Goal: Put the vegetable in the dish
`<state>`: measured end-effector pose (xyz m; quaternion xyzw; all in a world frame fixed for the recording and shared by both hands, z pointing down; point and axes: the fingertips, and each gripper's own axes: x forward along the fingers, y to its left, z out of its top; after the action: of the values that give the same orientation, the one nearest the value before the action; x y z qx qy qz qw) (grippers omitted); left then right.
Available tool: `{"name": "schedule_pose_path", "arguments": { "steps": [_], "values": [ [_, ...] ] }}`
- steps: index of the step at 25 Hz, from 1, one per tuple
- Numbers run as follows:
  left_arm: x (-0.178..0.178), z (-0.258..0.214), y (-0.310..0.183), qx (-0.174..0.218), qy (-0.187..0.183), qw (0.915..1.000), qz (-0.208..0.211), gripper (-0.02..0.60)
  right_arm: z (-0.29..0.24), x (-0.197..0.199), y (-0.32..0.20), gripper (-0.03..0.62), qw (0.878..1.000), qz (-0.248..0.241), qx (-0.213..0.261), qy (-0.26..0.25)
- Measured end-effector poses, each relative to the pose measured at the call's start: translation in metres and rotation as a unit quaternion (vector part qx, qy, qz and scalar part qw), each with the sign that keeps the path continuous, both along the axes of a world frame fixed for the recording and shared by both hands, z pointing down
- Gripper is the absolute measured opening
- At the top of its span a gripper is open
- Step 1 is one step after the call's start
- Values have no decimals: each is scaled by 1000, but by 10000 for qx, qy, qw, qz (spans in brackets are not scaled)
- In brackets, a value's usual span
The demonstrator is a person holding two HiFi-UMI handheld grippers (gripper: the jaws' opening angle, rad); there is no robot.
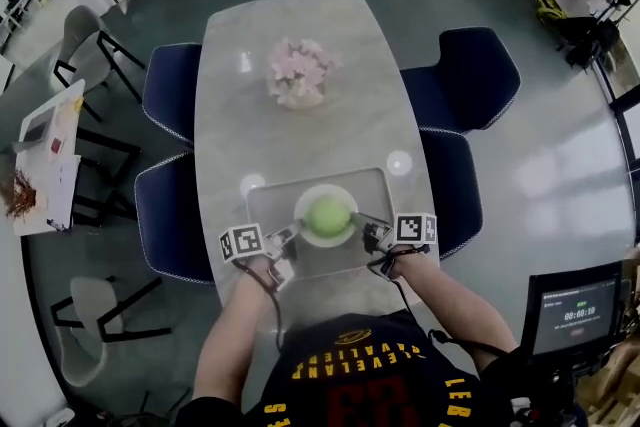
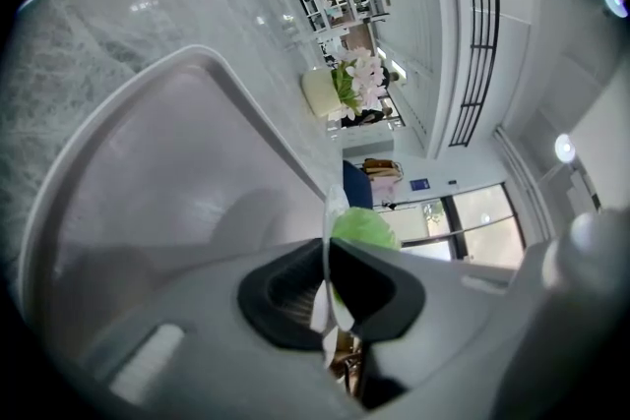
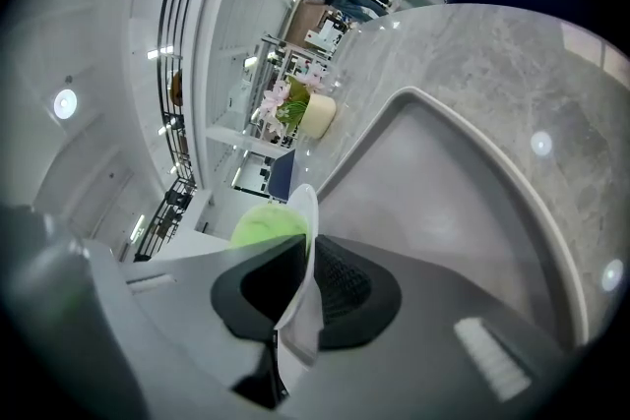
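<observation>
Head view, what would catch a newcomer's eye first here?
The bright green vegetable sitting in a white dish, over a grey tray at the near end of the long table. The left gripper and right gripper have their jaws shut on opposite sides of the dish's rim. Farther up the table stands a bunch of pink flowers.

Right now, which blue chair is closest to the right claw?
The blue chair on the table's right side, lower in the head view. It stands just beside the right claw, which grips the dish; the other three chairs are farther away.
</observation>
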<state>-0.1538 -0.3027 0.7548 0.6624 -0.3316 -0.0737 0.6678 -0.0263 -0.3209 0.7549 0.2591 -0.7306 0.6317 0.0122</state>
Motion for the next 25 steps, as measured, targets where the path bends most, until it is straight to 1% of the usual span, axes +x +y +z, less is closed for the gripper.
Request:
{"name": "schedule_pose_path", "arguments": {
  "steps": [5, 11, 15, 19, 22, 25],
  "values": [
    [-1, 6, 6, -83, -135, 9999, 28, 20, 7, -1, 5, 34, 9999, -41, -79, 95],
    [-4, 18, 14, -210, -493, 9984, 165, 28, 16, -5, 11, 34, 9993, -131, -173, 297],
    [-4, 26, 16, -374, -720, 9965, 206, 35, 21, -6, 13, 34, 9986, -98, -298, 431],
    [-5, 32, 18, -561, -915, 9940, 232, 38, 28, -4, 18, 35, 9967, -12, -537, 613],
    [-4, 37, 20, -629, -1079, 9918, 279, 41, 33, -4, 19, 35, 9956, 1, -635, 696],
    [-4, 40, 19, -653, -1150, 9908, 290, 41, 36, -3, 18, 35, 9950, 6, -671, 745]
  ]
}}
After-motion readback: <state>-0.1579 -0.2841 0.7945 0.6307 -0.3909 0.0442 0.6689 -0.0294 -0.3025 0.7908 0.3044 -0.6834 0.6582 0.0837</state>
